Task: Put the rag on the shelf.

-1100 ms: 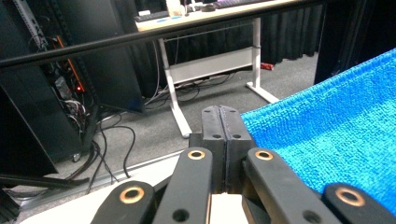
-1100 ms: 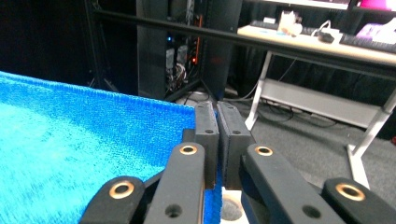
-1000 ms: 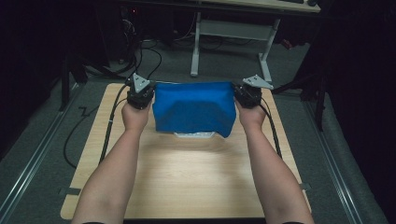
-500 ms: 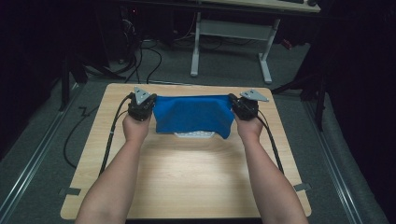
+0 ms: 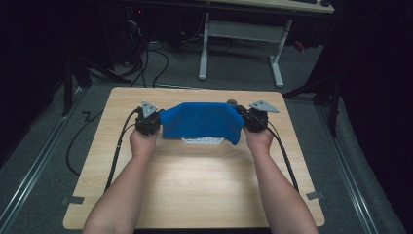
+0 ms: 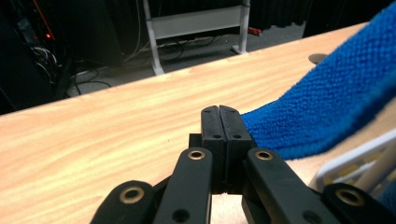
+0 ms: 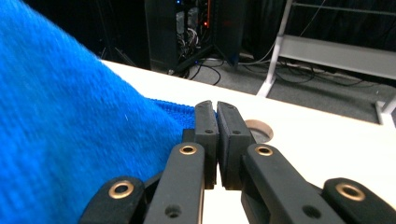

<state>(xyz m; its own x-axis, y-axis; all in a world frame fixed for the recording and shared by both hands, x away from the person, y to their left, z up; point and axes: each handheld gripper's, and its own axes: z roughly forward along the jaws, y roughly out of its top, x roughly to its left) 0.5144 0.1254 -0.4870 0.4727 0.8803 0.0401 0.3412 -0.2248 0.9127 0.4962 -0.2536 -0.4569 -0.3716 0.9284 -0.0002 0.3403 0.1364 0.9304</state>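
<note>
Both claws are clamped on a blue cloth, which is stretched between them over the far half of the wooden bench. At the cloth's left end, the left claw has its jaws pressed together with a corner of the cloth pinched at their side. The right claw grips the opposite end, jaws nearly touching, cloth bunched to its left. A white rack peeks out under the cloth's near edge. A small round hole sits in the bench just beyond the right claw.
</note>
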